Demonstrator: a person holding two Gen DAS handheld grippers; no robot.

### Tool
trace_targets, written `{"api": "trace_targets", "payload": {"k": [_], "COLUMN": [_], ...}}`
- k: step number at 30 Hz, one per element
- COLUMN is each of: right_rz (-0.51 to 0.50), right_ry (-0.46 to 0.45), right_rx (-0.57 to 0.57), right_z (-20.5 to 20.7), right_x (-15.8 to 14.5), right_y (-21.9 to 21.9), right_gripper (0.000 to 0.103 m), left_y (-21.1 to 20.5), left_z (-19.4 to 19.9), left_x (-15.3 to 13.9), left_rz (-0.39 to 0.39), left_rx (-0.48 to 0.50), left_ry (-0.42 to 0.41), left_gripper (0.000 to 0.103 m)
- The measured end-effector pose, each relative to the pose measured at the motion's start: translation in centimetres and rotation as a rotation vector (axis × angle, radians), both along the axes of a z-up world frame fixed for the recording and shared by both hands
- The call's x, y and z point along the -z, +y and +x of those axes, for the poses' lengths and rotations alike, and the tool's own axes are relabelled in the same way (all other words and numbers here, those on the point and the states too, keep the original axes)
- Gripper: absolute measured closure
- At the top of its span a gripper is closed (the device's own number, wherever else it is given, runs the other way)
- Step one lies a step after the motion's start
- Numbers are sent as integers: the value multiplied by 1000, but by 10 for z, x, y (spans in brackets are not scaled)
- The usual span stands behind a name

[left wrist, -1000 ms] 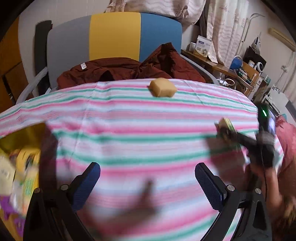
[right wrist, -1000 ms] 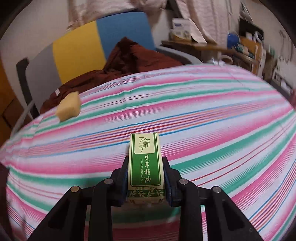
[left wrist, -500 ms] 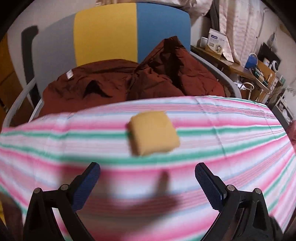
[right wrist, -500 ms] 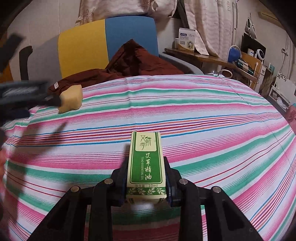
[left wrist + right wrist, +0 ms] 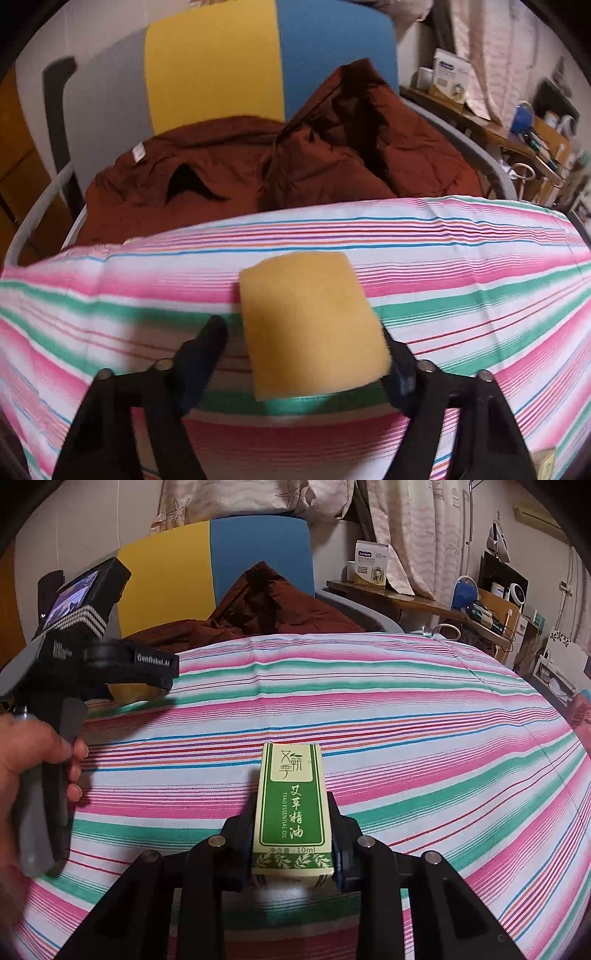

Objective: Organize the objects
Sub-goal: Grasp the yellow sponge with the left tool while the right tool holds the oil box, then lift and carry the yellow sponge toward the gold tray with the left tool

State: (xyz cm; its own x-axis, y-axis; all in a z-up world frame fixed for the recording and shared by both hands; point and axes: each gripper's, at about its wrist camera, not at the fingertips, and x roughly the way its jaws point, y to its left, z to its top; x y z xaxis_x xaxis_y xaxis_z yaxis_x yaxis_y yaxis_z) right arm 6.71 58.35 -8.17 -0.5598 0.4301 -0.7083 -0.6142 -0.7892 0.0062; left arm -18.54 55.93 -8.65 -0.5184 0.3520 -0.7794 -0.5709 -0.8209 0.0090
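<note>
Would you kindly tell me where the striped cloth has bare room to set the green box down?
Ahead and right of the green box, the striped cloth lies bare. The left is crowded: the left gripper is closing round the yellow sponge near the brown jacket.

The left gripper (image 5: 303,354) points down at a slant, and its jaws are closing with a yellow sponge (image 5: 310,325) between them. One finger sits just beside the sponge, with a small gap showing. A hand (image 5: 26,771) wraps around its grip. The right gripper (image 5: 293,834) also tilts down, clamped on a green box (image 5: 291,808).
</note>
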Motion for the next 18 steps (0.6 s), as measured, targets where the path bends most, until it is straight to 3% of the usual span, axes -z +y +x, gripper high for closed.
{"api": "trace_targets", "payload": {"k": [5, 18], "right_rz": [8, 39], "right_ry": [-5, -22], "right_rx": [3, 8], "right_z": [-1, -3], "right_x": [0, -1], "right_y": [-1, -6], "right_gripper": [72, 72], "left_y": [-9, -74], "left_z": [4, 56], "left_x": [-2, -9], "left_rz": [52, 148], "left_rx": [20, 24], "left_ry": [11, 22], "left_gripper": [46, 47]}}
